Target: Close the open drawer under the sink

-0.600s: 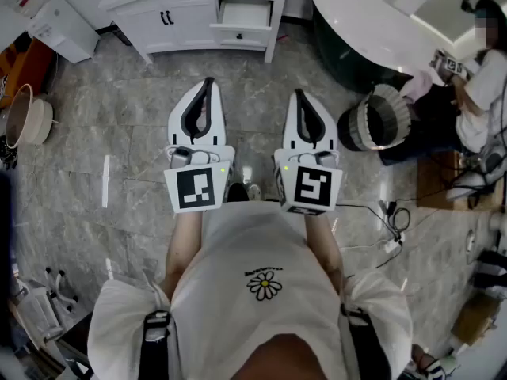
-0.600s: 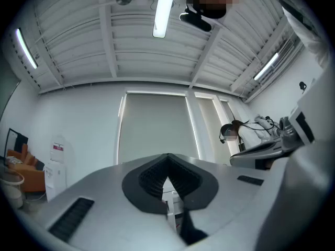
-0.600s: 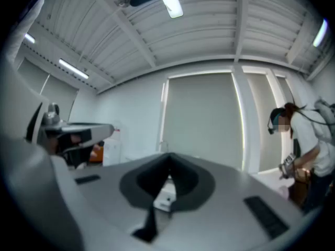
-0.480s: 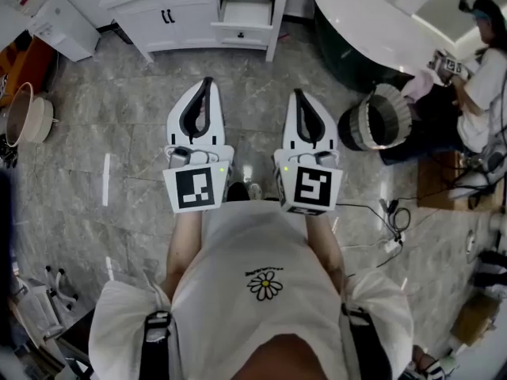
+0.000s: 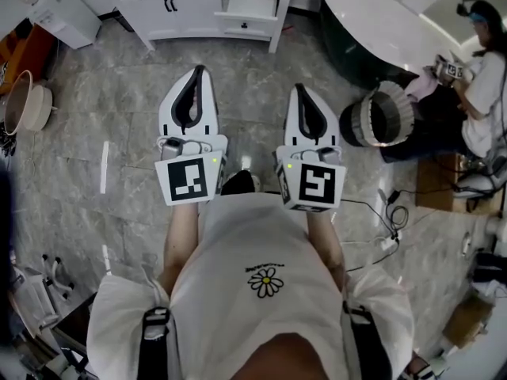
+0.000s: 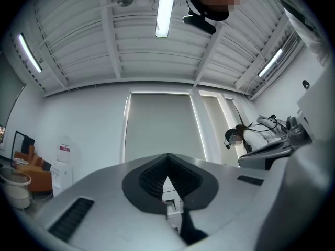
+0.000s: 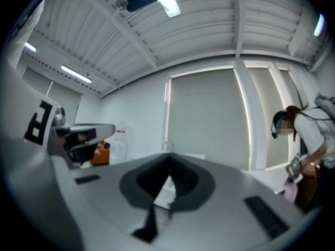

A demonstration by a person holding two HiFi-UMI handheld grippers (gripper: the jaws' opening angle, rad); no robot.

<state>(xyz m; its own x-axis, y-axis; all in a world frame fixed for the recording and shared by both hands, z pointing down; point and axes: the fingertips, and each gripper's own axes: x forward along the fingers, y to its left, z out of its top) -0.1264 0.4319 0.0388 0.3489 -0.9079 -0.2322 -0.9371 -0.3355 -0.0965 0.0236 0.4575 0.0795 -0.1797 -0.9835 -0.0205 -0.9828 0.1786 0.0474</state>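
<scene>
The white vanity cabinet [image 5: 198,10] stands at the top of the head view, with its upper right drawer [image 5: 249,2] pulled out and showing a pale inside. Both grippers are held level over the grey stone floor, well short of the cabinet and pointing toward it. My left gripper [image 5: 196,71] is shut with nothing between its jaws, and its tips line up with the cabinet's middle. My right gripper [image 5: 303,89] is also shut and empty, a little right of the drawer. In the left gripper view the left gripper [image 6: 167,158] has its dark pads meeting; the right gripper [image 7: 168,170] looks the same.
A dark bathtub with a white rim [image 5: 380,22] fills the upper right. Before it stand a striped round bin [image 5: 379,119] and a seated person [image 5: 483,77]. Cables [image 5: 388,212] trail on the floor at right. A beige basin [image 5: 24,105] and a white unit [image 5: 55,10] are at left.
Both grippers sit slightly higher in the head view and the left one has shifted a little left. The cabinet has slid toward the top edge. The jaws stay shut.
</scene>
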